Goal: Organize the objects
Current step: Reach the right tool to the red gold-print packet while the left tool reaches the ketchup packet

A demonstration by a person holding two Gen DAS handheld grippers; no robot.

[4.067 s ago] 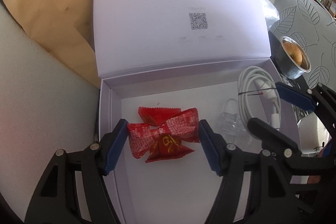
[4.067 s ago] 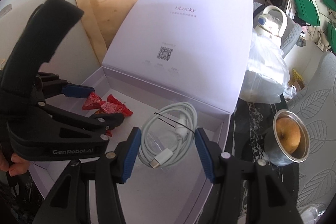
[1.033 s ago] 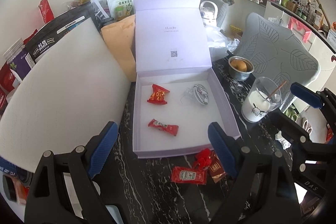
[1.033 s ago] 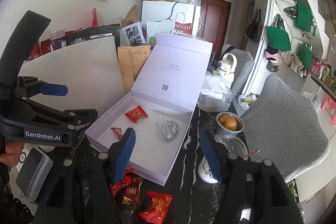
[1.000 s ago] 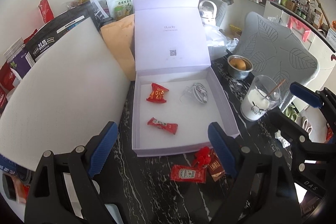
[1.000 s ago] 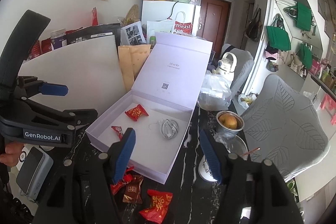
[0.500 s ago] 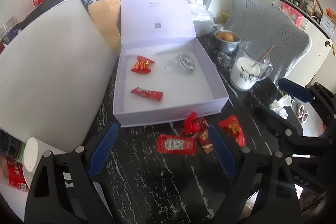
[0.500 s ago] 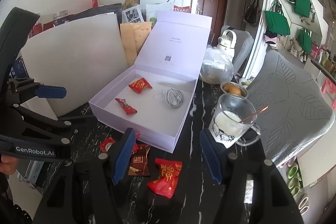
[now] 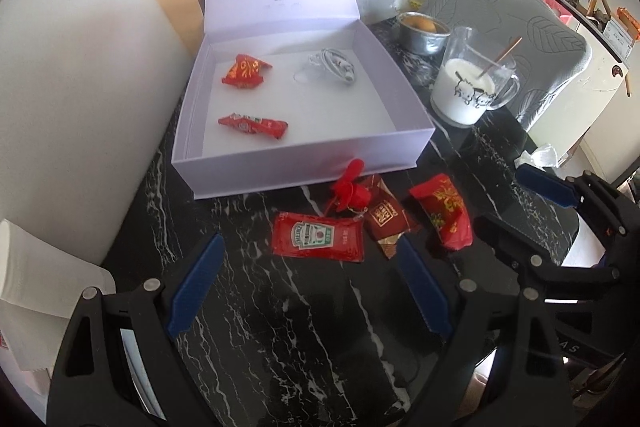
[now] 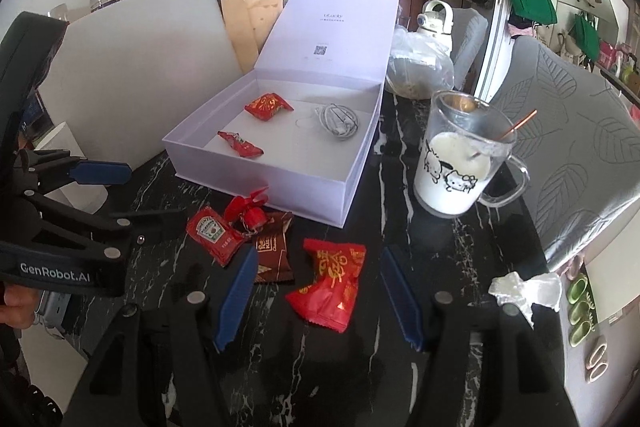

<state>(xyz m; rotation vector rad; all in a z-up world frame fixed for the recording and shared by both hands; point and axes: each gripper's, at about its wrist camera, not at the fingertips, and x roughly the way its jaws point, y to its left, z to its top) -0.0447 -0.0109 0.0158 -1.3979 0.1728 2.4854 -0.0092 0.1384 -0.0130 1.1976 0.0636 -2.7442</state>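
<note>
An open white box (image 9: 304,163) (image 10: 260,183) holds two red candies (image 9: 246,71) (image 9: 254,125) and a coiled white cable (image 9: 332,65). On the black marble table in front of it lie a ketchup packet (image 9: 318,237), a small red fan (image 9: 352,189), a brown chocolate packet (image 9: 386,219) and a red candy packet (image 10: 332,283). My left gripper (image 9: 309,241) hangs open above the ketchup packet. Over the red candy packet my right gripper (image 10: 319,251) stands open, its pads clear of the wrapper. Each gripper also shows in the other's view: right gripper (image 9: 498,197), left gripper (image 10: 152,191).
A glass mug of milk (image 10: 456,163) stands right of the box, with a metal bowl (image 9: 422,31) behind it. A white foam board (image 9: 80,87) leans at the left, a paper roll (image 9: 32,287) below it. A crumpled tissue (image 10: 524,291) lies near the table's right edge.
Both grippers have sunk toward the table in front of the box, so the loose packets look larger and nearer. The jaws have kept their width. Nothing was picked up.
</note>
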